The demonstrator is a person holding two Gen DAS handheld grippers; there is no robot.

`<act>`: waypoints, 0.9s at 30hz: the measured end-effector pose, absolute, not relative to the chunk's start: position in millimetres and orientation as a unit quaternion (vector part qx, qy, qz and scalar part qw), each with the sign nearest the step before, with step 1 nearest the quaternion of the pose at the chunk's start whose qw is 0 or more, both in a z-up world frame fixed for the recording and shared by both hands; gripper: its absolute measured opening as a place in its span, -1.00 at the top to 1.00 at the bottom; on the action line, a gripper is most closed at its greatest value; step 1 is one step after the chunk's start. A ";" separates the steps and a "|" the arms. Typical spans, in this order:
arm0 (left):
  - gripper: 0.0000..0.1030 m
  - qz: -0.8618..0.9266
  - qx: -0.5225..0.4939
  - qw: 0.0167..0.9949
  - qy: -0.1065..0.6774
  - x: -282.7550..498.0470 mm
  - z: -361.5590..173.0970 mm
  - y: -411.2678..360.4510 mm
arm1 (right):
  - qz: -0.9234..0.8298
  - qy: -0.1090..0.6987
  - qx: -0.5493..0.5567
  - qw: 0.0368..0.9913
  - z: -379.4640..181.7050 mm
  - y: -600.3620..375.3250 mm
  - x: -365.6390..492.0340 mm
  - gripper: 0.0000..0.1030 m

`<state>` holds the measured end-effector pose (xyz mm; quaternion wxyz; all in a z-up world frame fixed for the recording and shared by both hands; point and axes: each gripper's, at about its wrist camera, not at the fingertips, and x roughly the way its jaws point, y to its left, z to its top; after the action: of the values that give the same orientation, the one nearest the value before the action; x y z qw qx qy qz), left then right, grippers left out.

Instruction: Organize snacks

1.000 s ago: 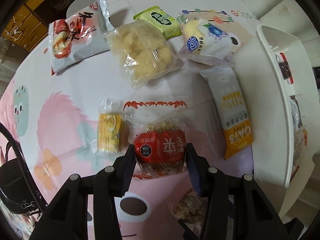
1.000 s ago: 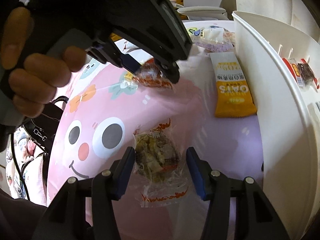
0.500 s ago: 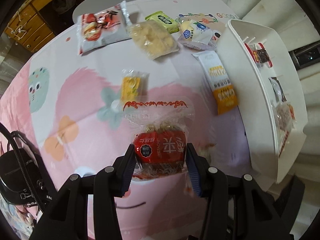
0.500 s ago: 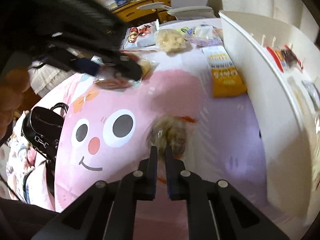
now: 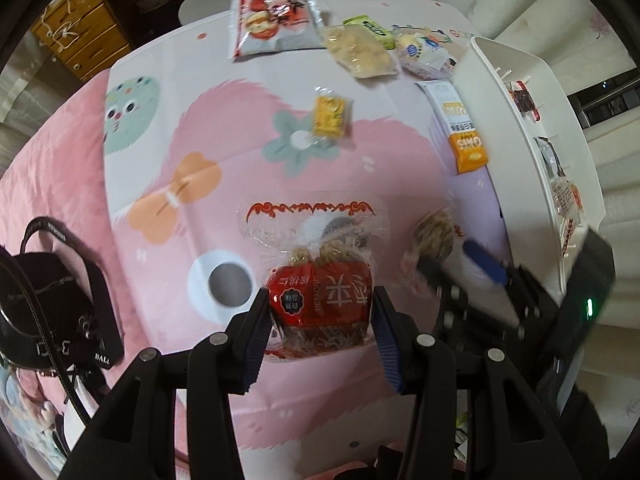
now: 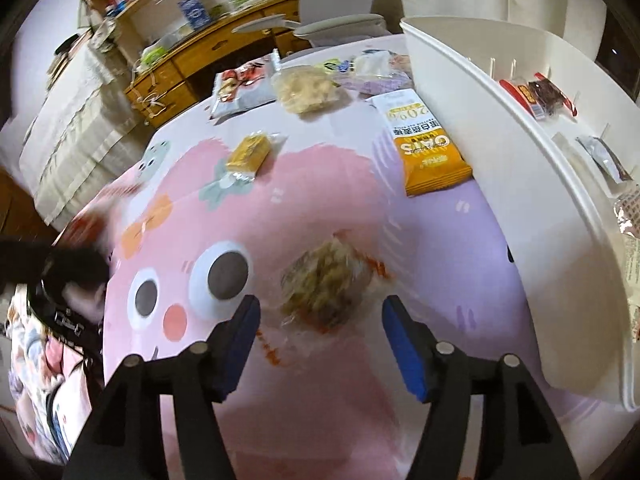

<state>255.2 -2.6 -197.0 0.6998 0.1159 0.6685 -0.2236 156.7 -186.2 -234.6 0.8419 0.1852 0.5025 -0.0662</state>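
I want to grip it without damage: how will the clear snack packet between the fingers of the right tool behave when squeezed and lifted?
The clear snack packet is probably light and floppy: thin film with loose edges. Its lumpy brown contents may crumble under a hard squeeze. The film looks glossy, so it might slip between the open right tool fingers.

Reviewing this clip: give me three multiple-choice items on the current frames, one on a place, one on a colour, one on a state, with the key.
1. Where does the oats bar packet lie?
A. on the cloth beside the white organizer
B. inside the organizer
C. on the black bag

2. What colour is the label of the snack pack in the left tongs?
A. green
B. red
C. blue

3. What state are the right tongs in?
A. shut on a packet
B. open over the clear nut packet
C. out of view

Key: A, it lies flat along the organizer wall; B, red label between the pads; B, jaws apart.
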 end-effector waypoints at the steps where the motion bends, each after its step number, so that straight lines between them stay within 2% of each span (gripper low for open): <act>1: 0.09 -0.223 0.115 0.700 0.669 254.5 -196.8 0.3 | -0.075 0.508 0.184 0.838 -236.9 -187.2 161.8 -0.29; 7: 0.09 -0.220 0.110 0.701 0.670 250.5 -192.0 19.3 | -0.093 0.514 0.169 0.836 -240.4 -183.2 178.5 -0.38; 13: 0.09 -0.221 0.104 0.702 0.669 247.6 -186.7 28.6 | -0.095 0.519 0.132 0.839 -243.7 -174.5 187.7 -0.55; 21: 0.09 -0.214 0.090 0.707 0.668 242.3 -182.4 35.9 | -0.101 0.498 0.123 0.852 -229.0 -175.0 178.6 -0.57; 23: 0.09 -0.210 0.084 0.709 0.668 240.7 -181.6 36.0 | -0.103 0.490 0.102 0.860 -225.2 -175.0 178.4 -0.72; 27: 0.09 -0.195 0.073 0.715 0.667 237.8 -179.9 36.0 | -0.081 0.501 0.073 0.859 -230.3 -179.0 190.6 -0.80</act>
<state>237.8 36.0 -179.9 0.7151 0.0727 0.6673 -0.1949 190.6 -179.0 -230.3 0.8588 0.0725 0.5006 -0.0810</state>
